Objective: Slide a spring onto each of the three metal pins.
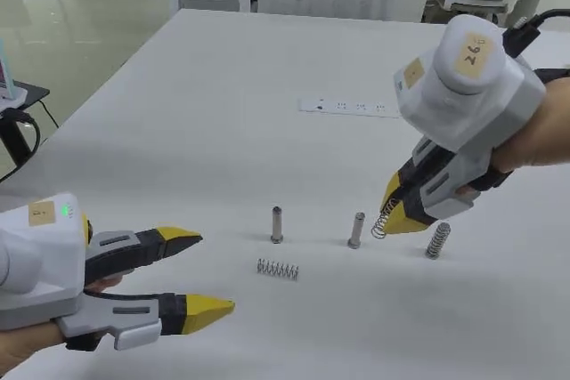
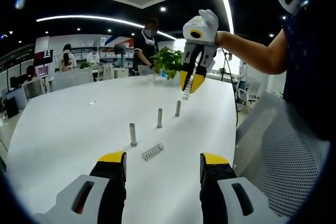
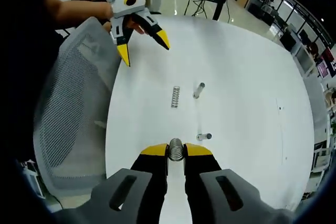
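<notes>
Gripping a small coiled steel spring [image 3: 176, 148] in my right tongs [image 1: 394, 213], sticker reading 26, just beside a short grey metal pin [image 1: 356, 230]; left tongs [image 1: 216, 271] gape wide; another spring [image 1: 278, 269] lies flat on the white desk [image 1: 223, 113].

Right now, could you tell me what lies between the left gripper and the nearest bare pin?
A loose spring, flat on the table, between left gripper and pin; the left gripper view shows it.
</notes>
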`<state>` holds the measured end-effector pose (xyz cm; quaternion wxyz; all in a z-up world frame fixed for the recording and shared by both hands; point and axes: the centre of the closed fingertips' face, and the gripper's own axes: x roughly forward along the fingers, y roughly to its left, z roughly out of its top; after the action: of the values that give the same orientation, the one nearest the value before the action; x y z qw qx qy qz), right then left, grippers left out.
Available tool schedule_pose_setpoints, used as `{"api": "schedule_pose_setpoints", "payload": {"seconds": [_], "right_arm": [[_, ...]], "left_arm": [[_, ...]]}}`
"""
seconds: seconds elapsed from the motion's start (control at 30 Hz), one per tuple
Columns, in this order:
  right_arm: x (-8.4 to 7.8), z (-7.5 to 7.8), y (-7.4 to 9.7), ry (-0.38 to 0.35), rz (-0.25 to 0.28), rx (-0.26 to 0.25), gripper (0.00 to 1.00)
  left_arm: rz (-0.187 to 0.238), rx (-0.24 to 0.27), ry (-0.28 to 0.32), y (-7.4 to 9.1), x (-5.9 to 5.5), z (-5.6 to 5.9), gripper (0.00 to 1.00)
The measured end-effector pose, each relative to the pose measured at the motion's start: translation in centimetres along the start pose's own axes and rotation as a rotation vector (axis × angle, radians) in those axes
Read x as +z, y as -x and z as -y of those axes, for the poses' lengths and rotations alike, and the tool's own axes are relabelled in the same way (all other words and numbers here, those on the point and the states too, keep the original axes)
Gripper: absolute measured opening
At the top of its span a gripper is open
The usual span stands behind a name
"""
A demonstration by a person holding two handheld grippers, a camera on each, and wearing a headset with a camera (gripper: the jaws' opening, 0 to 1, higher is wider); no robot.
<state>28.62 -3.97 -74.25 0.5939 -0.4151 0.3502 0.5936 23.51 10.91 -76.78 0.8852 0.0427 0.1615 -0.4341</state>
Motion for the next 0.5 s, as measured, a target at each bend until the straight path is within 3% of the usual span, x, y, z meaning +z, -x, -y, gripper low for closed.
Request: {"api": "schedule_pose_setpoints", "payload": {"seconds": [0.2, 0.5], "right_arm": [[-0.9, 1.5, 0.0, -0.014, -0.024, -0.028, 0.09], [-0.6, 3.6, -0.5, -0.018, -0.034, -0.067, 0.09]], "left_arm": [[0.0, -0.001, 0.0, -0.1, -0.1, 0.1, 0.51], [-0.005, -0.007, -0.007, -0.5, 0.0, 0.3, 0.52]]}}
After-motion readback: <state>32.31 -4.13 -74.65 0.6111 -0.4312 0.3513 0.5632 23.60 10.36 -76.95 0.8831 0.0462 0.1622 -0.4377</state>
